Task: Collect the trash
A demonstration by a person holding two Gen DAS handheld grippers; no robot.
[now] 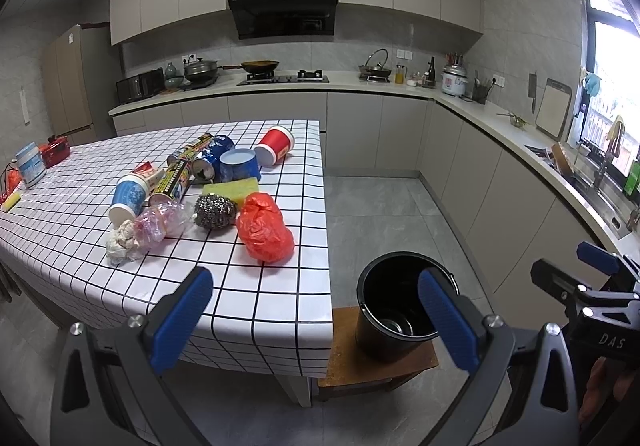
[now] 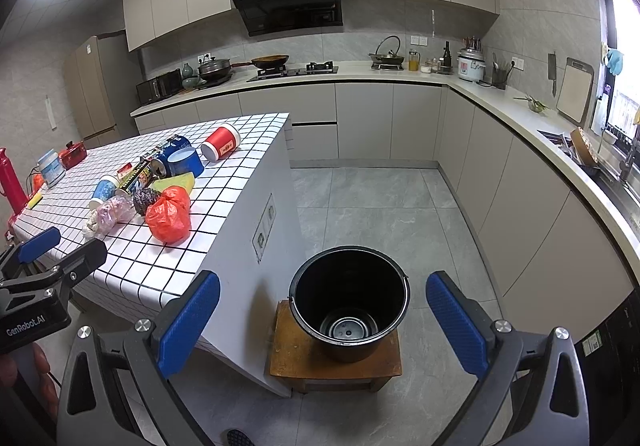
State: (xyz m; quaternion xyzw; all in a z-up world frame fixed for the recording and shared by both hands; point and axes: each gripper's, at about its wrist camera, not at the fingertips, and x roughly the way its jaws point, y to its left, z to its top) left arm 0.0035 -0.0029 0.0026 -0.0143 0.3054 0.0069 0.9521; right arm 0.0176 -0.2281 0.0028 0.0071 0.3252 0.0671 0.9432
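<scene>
1. On the table (image 1: 260, 298), covered with a white grid cloth, the trash is being shown as one heap: a red plastic bag (image 1: 265, 230) nearest the front right corner, with a steel scourer (image 1: 215, 210), a pink plastic bag (image 1: 160, 219) and a crumpled tissue (image 1: 121, 244) just beside it to the left, and cups and cans behind.
2. Beside the table's right end, a black bucket (image 1: 394, 310) is being shown standing upright on a wooden stool (image 2: 304, 362), apparently empty of trash.
3. The left gripper (image 1: 316, 320) is being held with its jaws spread wide and nothing between them; the red plastic bag is lying ahead and slightly left of them.
4. The right gripper (image 2: 324, 326) is being held likewise wide open and empty, with the bucket framed between its jaws.
5. The left gripper is judged the nearer to the heap, and the right the nearer to the bucket.
6. No long axis is offered by the rounded bag, so no particular jaw turn is thought necessary.
</scene>
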